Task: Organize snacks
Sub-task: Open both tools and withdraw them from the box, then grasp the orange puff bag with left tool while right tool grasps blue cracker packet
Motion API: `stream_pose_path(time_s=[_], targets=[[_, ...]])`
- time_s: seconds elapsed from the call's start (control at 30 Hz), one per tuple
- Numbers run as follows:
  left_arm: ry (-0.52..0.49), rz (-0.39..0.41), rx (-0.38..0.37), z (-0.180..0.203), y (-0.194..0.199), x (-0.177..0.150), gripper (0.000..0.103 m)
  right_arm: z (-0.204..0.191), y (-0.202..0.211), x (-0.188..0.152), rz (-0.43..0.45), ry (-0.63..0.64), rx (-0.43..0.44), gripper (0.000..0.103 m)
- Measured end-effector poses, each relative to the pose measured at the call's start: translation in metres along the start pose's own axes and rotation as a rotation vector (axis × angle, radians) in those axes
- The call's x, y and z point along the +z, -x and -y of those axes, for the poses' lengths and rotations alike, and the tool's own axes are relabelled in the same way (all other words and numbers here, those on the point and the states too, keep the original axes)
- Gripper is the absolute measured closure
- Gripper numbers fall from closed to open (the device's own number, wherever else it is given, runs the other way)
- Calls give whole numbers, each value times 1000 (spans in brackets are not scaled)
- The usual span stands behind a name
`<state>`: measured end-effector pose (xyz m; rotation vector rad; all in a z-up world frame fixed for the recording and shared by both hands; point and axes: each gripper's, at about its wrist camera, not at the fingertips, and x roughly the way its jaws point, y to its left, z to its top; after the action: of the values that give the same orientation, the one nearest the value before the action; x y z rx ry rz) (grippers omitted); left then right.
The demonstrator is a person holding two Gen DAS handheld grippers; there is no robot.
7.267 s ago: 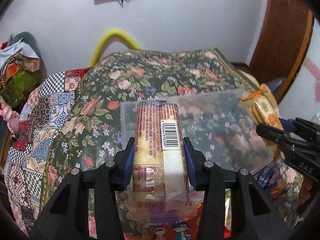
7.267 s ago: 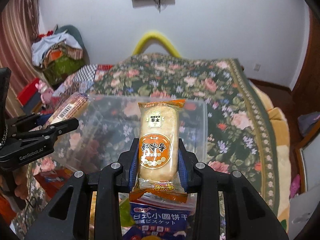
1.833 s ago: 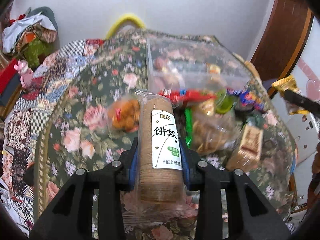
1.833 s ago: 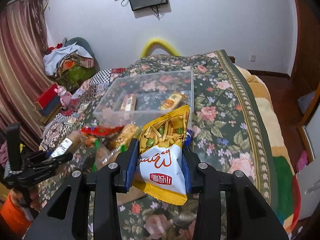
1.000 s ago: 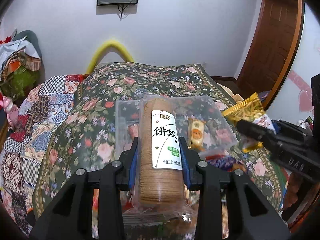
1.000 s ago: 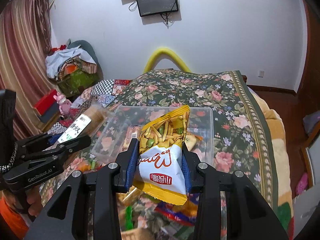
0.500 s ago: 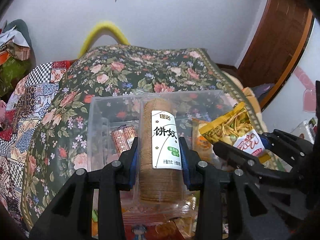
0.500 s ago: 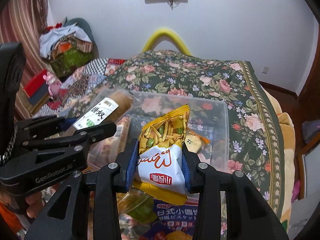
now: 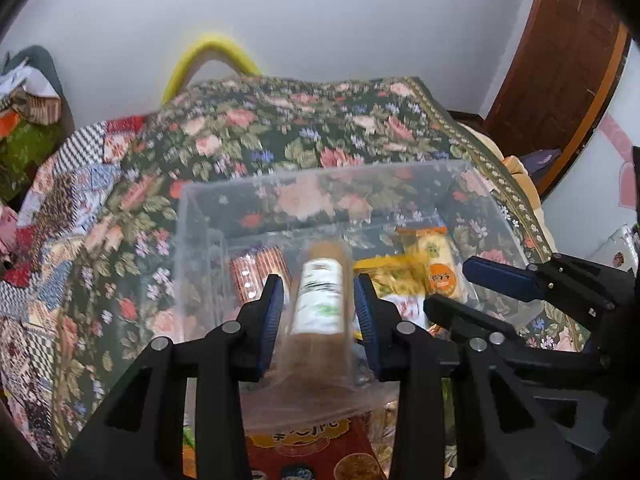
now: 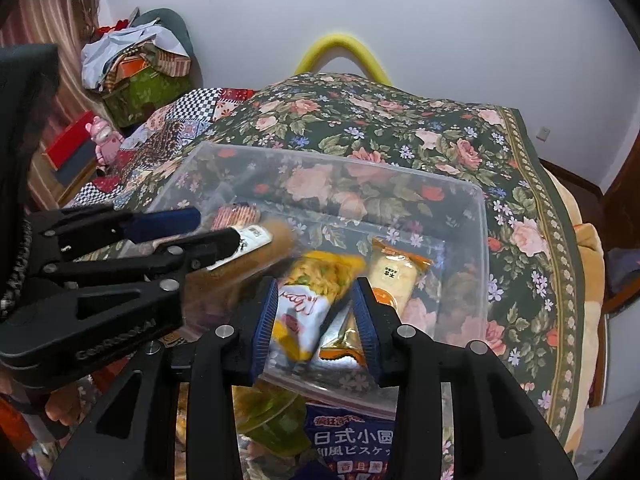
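Observation:
A clear plastic bin [image 9: 320, 184] [image 10: 476, 216] sits on the floral bedspread. My left gripper [image 9: 319, 306] is open over the bin's near side; a round biscuit sleeve [image 9: 320, 300] with a white label is blurred between the spread jaws, dropping free. It also shows in the right wrist view [image 10: 256, 240]. My right gripper [image 10: 316, 312] is open too; a yellow-and-white snack bag [image 10: 308, 292] falls tilted between its jaws into the bin. An orange-label cake pack [image 10: 394, 280] and a striped red cracker pack [image 9: 256, 270] lie in the bin.
Loose snack packs lie in front of the bin: a blue biscuit bag [image 10: 352, 444], a green pack [image 10: 276, 420], a red pack [image 9: 312, 448]. A yellow hoop [image 10: 340, 50] stands at the bed's far end. Clothes pile [image 10: 136, 64] at left; wooden door [image 9: 560, 60] at right.
Both grippers have opened. The biscuit sleeve and the yellow snack bag have slipped from the jaws and are dropping into the bin. Both grippers moved closer over the bin.

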<state>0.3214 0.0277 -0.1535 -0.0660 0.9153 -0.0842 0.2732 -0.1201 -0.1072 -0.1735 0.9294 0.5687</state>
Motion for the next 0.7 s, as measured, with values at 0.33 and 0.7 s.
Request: stream_pose_path(time_s=[0.33, 0.7], targets=[[-42, 86, -1, 7, 52, -1, 65, 0, 37, -1, 75, -4, -16, 55], [-68, 169, 24, -2, 114, -28, 47, 11, 93, -20, 159, -14, -50, 50]])
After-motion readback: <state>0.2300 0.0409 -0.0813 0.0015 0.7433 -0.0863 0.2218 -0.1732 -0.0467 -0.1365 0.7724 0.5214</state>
